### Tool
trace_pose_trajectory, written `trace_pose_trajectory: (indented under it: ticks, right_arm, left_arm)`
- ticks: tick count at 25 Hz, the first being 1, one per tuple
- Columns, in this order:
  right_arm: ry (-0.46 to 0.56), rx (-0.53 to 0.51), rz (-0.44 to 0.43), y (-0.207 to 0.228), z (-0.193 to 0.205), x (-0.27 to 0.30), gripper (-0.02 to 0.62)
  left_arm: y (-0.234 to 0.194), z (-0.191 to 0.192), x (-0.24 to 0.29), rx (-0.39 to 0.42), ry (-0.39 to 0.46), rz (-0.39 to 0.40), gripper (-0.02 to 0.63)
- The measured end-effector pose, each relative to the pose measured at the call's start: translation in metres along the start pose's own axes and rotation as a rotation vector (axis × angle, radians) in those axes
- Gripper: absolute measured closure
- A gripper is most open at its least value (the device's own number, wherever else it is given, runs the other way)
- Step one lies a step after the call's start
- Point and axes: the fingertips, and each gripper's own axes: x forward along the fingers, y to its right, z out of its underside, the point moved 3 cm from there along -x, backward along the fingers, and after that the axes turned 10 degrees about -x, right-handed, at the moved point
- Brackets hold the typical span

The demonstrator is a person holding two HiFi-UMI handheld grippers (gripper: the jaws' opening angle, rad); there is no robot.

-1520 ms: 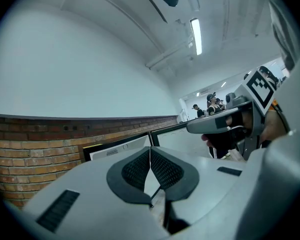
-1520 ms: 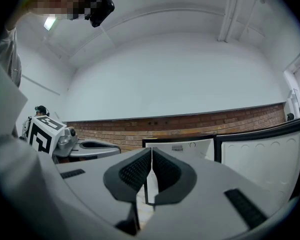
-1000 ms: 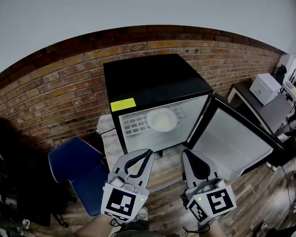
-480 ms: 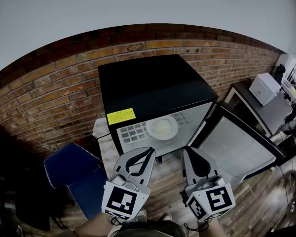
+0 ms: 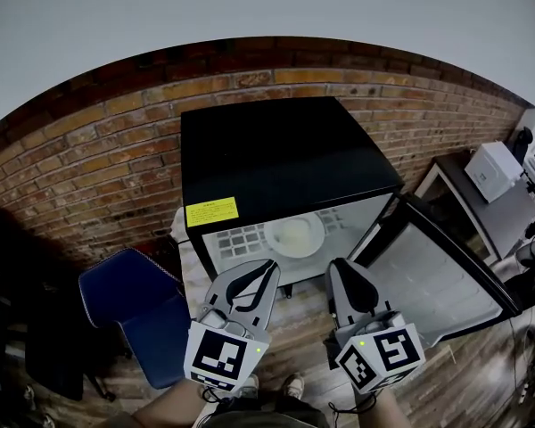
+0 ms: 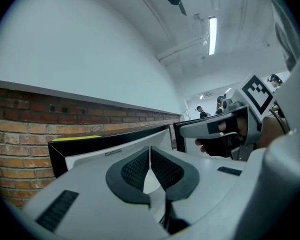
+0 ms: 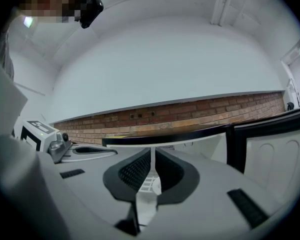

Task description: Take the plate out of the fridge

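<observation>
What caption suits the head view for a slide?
Left gripper and right gripper, both shut, face an open black mini fridge holding a plate.

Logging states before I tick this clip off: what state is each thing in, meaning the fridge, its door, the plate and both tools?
Fridge: standing upright, inside exposed.
Fridge door: swung open to the right.
Plate: inside the fridge, not held.
Left tool: shut, empty, in front of the fridge.
Right tool: shut, empty, in front of the fridge.
</observation>
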Motion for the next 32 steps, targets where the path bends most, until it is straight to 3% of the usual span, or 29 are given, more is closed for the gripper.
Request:
trace_pose_trajectory:
  ticks: [4, 8, 11, 13, 19, 25, 32]
  right_arm:
    - [0.010, 0.036, -0.022, 0.010, 0.002, 0.007, 0.563]
    - [0.013, 0.068, -0.034, 0.019, 0.006, 0.014, 0.559]
    - [0.013, 0.107, -0.047, 0.024, 0.010, 0.019, 0.513]
    - [0.011, 0.142, -0.055, 0.026, 0.014, 0.022, 0.501]
    - [-0.030, 0.233, -0.045, 0.040, 0.036, 0.034, 0.482]
    - [-0.076, 0.281, -0.038, 0.046, 0.058, 0.046, 0.469]
    - [-0.098, 0.359, -0.043, 0.047, 0.079, 0.057, 0.437]
  left_arm:
    - [0.002, 0.001, 0.009, -0.071, 0.000, -0.014, 0.586]
    - [0.002, 0.005, 0.020, -0.092, 0.012, -0.022, 0.586]
    - [0.001, 0.008, 0.027, -0.136, 0.022, -0.019, 0.581]
    - [0.001, 0.011, 0.031, -0.184, 0.022, -0.002, 0.487]
    - [-0.006, 0.024, 0.043, -0.318, 0.031, -0.008, 0.433]
    - [-0.017, 0.046, 0.052, -0.555, 0.013, 0.012, 0.405]
    - [-0.034, 0.082, 0.061, -0.753, -0.026, -0.006, 0.403]
